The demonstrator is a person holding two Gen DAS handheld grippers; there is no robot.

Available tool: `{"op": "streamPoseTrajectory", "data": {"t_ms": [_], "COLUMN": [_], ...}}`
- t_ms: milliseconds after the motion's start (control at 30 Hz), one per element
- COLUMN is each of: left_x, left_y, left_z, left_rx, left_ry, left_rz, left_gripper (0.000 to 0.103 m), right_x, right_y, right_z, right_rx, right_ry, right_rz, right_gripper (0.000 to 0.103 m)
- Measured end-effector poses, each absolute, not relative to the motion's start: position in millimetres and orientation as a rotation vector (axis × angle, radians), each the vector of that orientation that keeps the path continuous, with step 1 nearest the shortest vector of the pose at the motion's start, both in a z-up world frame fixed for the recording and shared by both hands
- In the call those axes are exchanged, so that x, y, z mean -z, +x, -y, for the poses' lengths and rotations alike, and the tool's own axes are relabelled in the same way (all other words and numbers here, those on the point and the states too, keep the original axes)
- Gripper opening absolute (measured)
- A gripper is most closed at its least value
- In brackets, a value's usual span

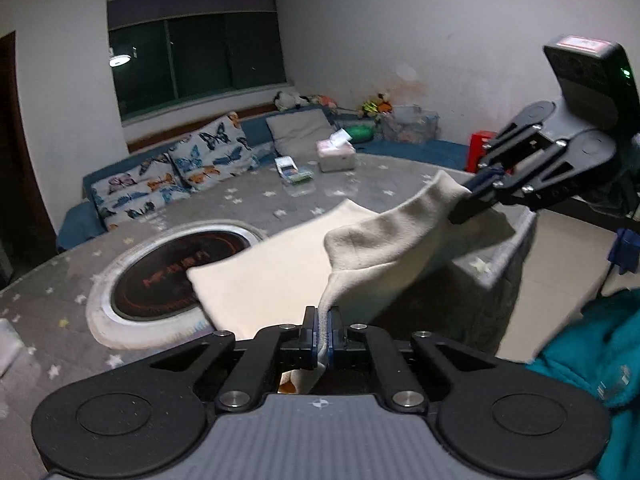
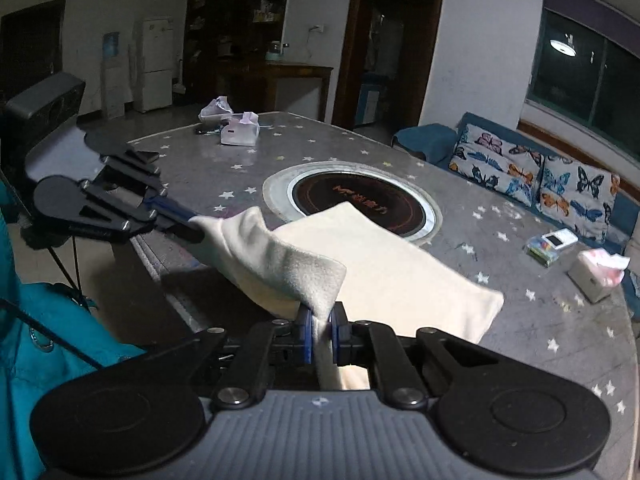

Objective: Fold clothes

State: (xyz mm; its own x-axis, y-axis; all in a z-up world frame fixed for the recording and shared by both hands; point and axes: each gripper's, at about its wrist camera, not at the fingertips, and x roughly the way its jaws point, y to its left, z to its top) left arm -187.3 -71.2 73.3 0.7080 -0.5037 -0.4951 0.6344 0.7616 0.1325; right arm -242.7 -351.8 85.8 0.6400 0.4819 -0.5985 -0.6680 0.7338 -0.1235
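A cream fleece garment [image 1: 280,276] lies partly on the round grey table [image 1: 360,184], its near edge lifted off the surface. My left gripper [image 1: 322,334] is shut on one corner of that edge, cloth pinched between the blue pads. My right gripper [image 1: 466,200] enters from the right in the left wrist view, shut on the other corner. In the right wrist view the cream garment [image 2: 400,276] stretches between my right gripper [image 2: 320,334] at the bottom and my left gripper [image 2: 192,226] at the left. The lifted edge sags between them.
A dark round hotplate [image 2: 356,204] is set in the table's middle, partly under the garment. Tissue boxes [image 1: 336,154] [image 2: 240,132] and a small card pack [image 2: 550,246] lie farther out. A teal garment [image 1: 592,360] hangs near the table edge. A bench with butterfly cushions [image 1: 172,176] runs behind.
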Motion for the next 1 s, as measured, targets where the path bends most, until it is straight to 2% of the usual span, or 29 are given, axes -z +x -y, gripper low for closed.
{"op": "streamPoseTrajectory", "data": {"t_ms": [300, 533, 800, 967, 1000], "left_x": [-85, -76, -41, -23, -22], "left_y": [-121, -39, 33, 49, 49], "left_z": [84, 98, 111, 113, 113], "left_rx": [0.574, 0.516, 0.452, 0.414, 0.407], "left_ry": [0.321, 0.309, 0.304, 0.288, 0.287], "left_rz": [-0.381, -0.428, -0.566, -0.624, -0.626], "left_gripper": [0.005, 0.005, 0.005, 0.011, 0.014], "right_x": [-105, -101, -49, -17, -14], "right_y": [-179, -99, -23, -5, -4], "right_z": [354, 346, 340, 343, 345], "right_rx": [-0.634, -0.593, -0.531, -0.481, -0.473], "right_ry": [-0.368, -0.395, -0.366, -0.296, -0.286], "right_rz": [-0.544, -0.566, -0.687, -0.742, -0.748], "right_gripper": [0.008, 0.008, 0.009, 0.016, 0.018]}}
